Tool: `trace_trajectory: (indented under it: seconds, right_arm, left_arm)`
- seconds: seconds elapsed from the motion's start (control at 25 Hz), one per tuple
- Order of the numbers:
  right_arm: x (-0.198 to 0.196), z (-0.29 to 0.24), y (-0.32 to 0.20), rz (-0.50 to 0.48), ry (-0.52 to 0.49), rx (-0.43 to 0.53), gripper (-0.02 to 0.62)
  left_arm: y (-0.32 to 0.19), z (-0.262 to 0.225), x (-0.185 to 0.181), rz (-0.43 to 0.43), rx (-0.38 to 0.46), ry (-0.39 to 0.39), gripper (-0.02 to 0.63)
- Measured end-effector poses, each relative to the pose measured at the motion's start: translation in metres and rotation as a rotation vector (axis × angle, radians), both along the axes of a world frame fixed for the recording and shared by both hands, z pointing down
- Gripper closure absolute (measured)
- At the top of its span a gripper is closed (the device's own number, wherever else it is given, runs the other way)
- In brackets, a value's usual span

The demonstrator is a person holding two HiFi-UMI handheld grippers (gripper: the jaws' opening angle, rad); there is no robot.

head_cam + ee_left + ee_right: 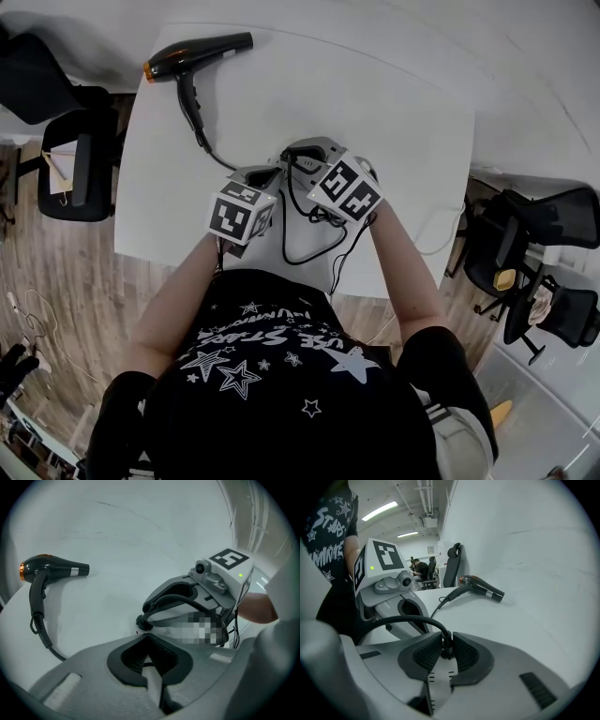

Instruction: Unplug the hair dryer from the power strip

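Fingers (423,656) of right gripper (447,637) pinch plug (447,646); left gripper (146,634) clamps power strip (153,681).

Office: swivel chairs (79,169), white desk (394,103)

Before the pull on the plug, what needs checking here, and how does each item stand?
1. Right gripper closed on the plug: ok, a pad sits on each side of it.
2. Left gripper bracing the power strip: ok, the white strip sits between its jaws.
3. Grip on the plug body rather than the cord: cannot tell, the cord enters right at the pads.
4. Cord slack toward the hair dryer: ok, it lies loose on the table.
5. Plug already free of its socket: cannot tell.
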State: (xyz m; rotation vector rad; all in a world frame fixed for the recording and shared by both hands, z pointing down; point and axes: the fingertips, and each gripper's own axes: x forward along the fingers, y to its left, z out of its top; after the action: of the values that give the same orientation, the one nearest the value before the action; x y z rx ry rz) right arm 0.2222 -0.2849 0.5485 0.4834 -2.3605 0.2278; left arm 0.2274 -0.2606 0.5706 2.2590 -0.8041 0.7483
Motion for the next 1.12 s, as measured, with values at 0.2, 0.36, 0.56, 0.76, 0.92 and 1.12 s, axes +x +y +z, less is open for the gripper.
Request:
trace_trajectory:
  seconds: [0.2,0.36,0.56,0.76,0.92,1.12]
  right_arm:
    - [0.0023,0.0024,-0.0063,0.034,-0.059,-0.046,0.528]
    - [0.0035,0.0022,-0.0080,0.057,-0.108,-0.100,0.526]
    - [0.0014,0.0018,-0.0037,0.018,0.026,0.016,0.535]
    - [-0.0008,-0.0015,0.0018,-0.030,0.085,0.144,0.535]
    - [-0.0003,0.0013,-0.0005,-0.016,0.069,0.099,0.535]
    - [0.0039,0.0024,-0.0063,0.017,-0.002,-0.020,0.535]
  left_arm:
    - [0.0002,-0.0005,-0.0012,-0.006,0.002,0.004,0.598]
    - [0.0003,-0.0006,-0.0011,-0.004,0.012,-0.009,0.598]
    - [-0.0010,0.0002,-0.0001,0.002,0.028,-0.038,0.598]
    - [-0.0004,-0.0004,0.0001,-0.002,0.032,-0.036,0.598]
    - [-0.0003,0.0003,-0.0012,-0.001,0.033,-0.030,0.598]
    - [0.0009,-0.0004,-0.0006,0.010,0.052,-0.040,0.598]
